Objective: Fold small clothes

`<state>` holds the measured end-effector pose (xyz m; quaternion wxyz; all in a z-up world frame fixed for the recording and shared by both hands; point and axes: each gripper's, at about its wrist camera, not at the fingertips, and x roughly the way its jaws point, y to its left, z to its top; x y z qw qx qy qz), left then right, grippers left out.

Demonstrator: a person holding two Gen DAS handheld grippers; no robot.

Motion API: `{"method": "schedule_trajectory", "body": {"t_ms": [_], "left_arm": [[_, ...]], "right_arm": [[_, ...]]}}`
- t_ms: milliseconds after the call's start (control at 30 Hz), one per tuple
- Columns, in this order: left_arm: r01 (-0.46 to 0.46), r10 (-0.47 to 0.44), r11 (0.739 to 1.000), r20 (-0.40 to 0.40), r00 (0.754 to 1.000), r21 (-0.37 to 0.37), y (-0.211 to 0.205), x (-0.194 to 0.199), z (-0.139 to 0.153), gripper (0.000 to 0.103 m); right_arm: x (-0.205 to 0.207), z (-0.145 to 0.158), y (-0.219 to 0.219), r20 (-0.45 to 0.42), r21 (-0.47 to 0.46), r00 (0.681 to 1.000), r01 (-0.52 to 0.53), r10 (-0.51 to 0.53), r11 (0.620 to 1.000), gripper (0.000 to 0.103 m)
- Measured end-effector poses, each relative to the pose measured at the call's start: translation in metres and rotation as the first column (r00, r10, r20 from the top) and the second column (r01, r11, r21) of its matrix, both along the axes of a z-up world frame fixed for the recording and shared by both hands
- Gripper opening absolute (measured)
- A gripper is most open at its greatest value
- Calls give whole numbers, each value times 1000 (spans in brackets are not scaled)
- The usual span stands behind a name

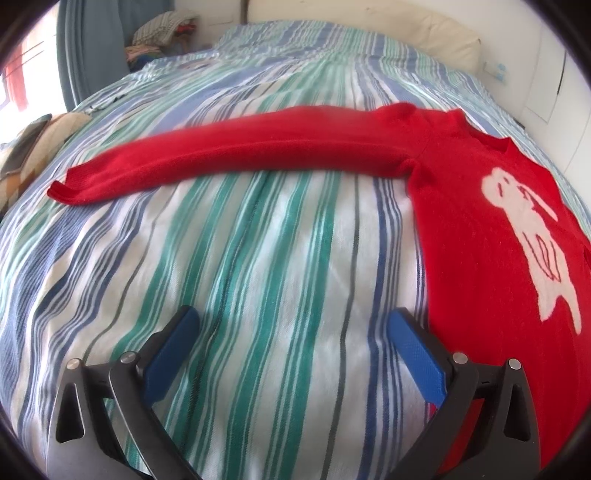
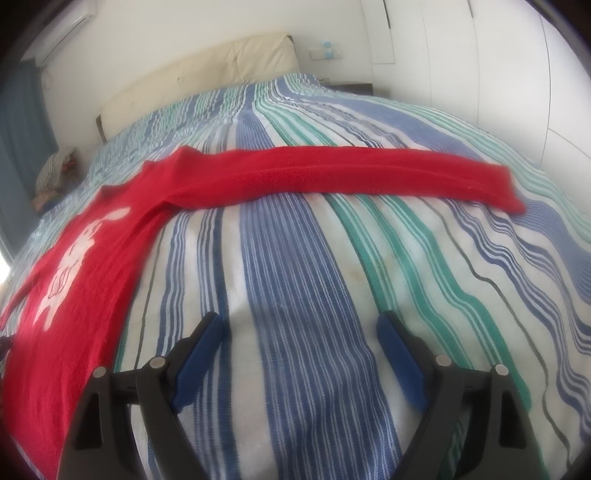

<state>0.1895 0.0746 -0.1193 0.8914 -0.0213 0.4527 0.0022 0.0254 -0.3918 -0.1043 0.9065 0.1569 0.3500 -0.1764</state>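
A red knitted sweater (image 1: 480, 229) with a white rabbit figure lies flat on the striped bed cover (image 1: 258, 258). In the left wrist view its body is at the right and one long sleeve (image 1: 229, 155) stretches out to the left. My left gripper (image 1: 293, 319) stands open just above the cover, with its right finger beside the sweater's side edge and nothing between the pads. In the right wrist view the sweater (image 2: 70, 280) lies at the left and its other sleeve (image 2: 351, 173) reaches right. My right gripper (image 2: 299, 321) is open over bare cover, right of the sweater.
A cream padded headboard (image 2: 207, 70) closes the bed's far end against a white wall. A pile of clothes (image 1: 166, 29) and a blue curtain (image 1: 85, 44) stand at the far left. A patterned cushion with a dark flat object (image 1: 26, 147) lies at the bed's left edge.
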Motion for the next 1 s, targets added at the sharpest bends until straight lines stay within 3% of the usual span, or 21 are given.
{"method": "schedule_trajectory", "body": {"t_ms": [1000], "left_arm": [[19, -18, 999, -30, 999, 33, -4, -1, -1, 103]], "right_arm": [[-1, 0, 1, 0, -3, 1000, 1, -1, 1000, 85]]}}
